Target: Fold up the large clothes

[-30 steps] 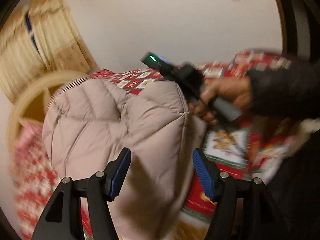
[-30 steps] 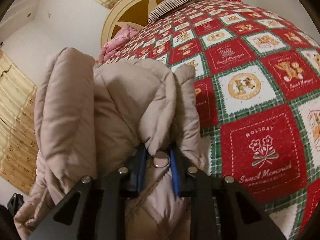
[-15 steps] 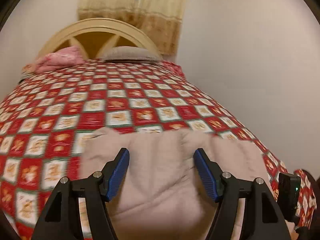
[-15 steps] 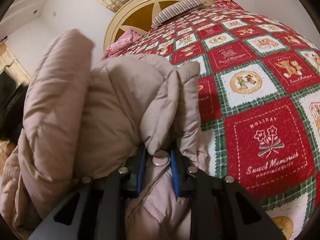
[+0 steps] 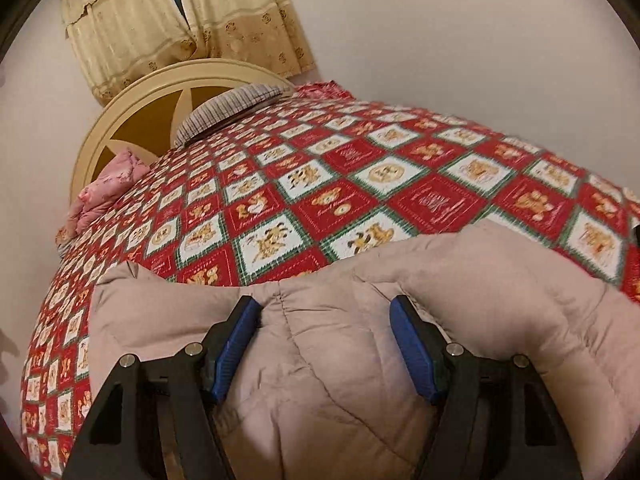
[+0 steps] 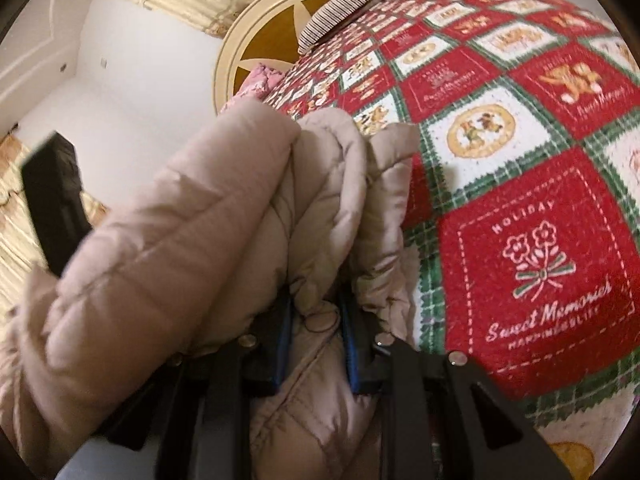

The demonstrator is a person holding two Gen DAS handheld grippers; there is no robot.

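Observation:
A beige quilted puffer jacket (image 5: 328, 360) lies on the red, white and green patchwork bedspread (image 5: 360, 184). My left gripper (image 5: 324, 312) is open, its blue pads on either side of a padded ridge of the jacket, right over it. My right gripper (image 6: 316, 316) is shut on a bunched fold of the jacket (image 6: 224, 248), with a snap button between the pads. Thick folds rise above the right gripper and hide the fingertips.
A cream round headboard (image 5: 136, 120) stands at the far end of the bed, with a striped pillow (image 5: 228, 108) and a pink pillow (image 5: 104, 192). Curtains (image 5: 180, 20) hang behind. A dark object (image 6: 52, 200) shows at left in the right wrist view.
The left gripper has swung round from facing the right hand to facing the headboard, and come low over the jacket. The right gripper has kept its hold while the folds shifted.

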